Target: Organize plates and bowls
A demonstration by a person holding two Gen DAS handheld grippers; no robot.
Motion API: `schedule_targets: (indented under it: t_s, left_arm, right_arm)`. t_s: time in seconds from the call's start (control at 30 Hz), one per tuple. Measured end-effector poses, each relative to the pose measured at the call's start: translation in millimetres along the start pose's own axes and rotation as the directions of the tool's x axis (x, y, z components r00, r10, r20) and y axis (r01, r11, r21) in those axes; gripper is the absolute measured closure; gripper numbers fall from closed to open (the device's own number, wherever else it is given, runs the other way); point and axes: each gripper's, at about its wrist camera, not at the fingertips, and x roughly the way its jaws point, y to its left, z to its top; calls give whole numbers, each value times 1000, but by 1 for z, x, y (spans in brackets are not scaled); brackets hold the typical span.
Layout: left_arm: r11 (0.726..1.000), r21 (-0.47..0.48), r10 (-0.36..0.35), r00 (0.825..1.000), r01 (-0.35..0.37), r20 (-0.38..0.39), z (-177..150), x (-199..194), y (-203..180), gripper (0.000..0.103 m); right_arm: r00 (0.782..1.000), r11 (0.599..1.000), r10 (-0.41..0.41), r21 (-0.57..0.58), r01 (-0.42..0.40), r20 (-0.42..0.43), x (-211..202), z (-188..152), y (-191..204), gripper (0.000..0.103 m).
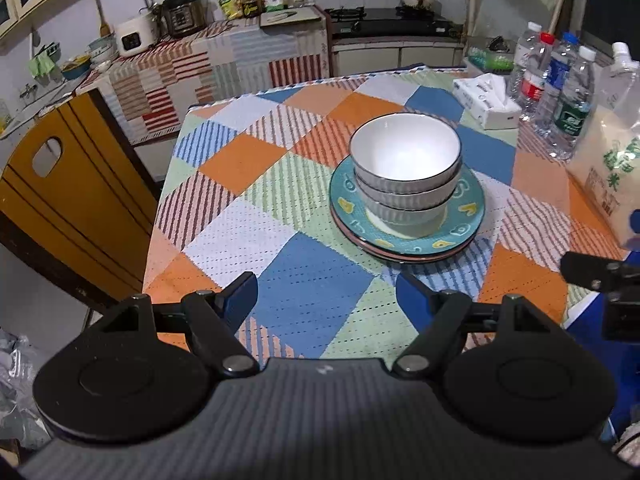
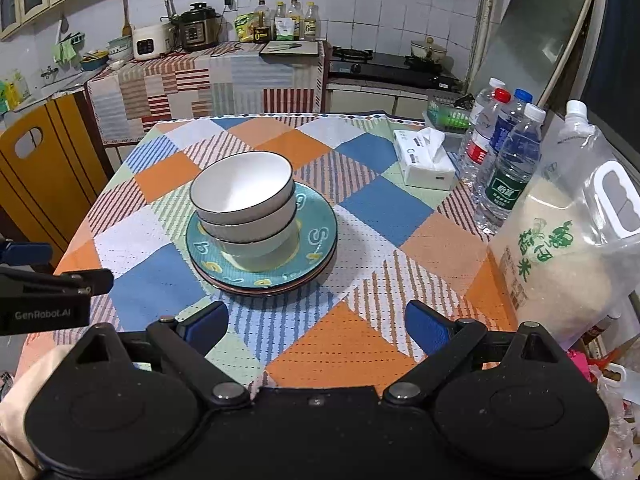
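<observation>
Three white ribbed bowls (image 1: pixel 406 168) with dark rims sit nested on a stack of plates, the top one teal with yellow marks (image 1: pixel 460 224). The stack stands mid-table on the patchwork cloth. It also shows in the right wrist view, bowls (image 2: pixel 244 204) on the teal plate (image 2: pixel 320 236). My left gripper (image 1: pixel 326 300) is open and empty, held back near the table's front edge. My right gripper (image 2: pixel 316 326) is open and empty, also short of the stack. Each gripper shows at the edge of the other's view.
A tissue box (image 2: pixel 426 160), several water bottles (image 2: pixel 508 156) and a big rice bag (image 2: pixel 560 252) stand along the table's right side. A yellow chair (image 1: pixel 68 188) stands at the left. Kitchen counter with cookers (image 1: pixel 182 14) lies behind.
</observation>
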Motion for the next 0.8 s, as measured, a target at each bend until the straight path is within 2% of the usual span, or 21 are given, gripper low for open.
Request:
schedule_targets:
  t_s: [0.47,0.8]
  left_arm:
    - [998,-61,9,1000,-8,18,1,-3,8,28]
    - [991,-135,-25,999,20,-36,1,5,20,28]
  right_arm:
    - [1000,1000,-2,28,2,2,6,-4,-1,6]
    - [1000,1000,0,19,0,4,5,-4,3,6]
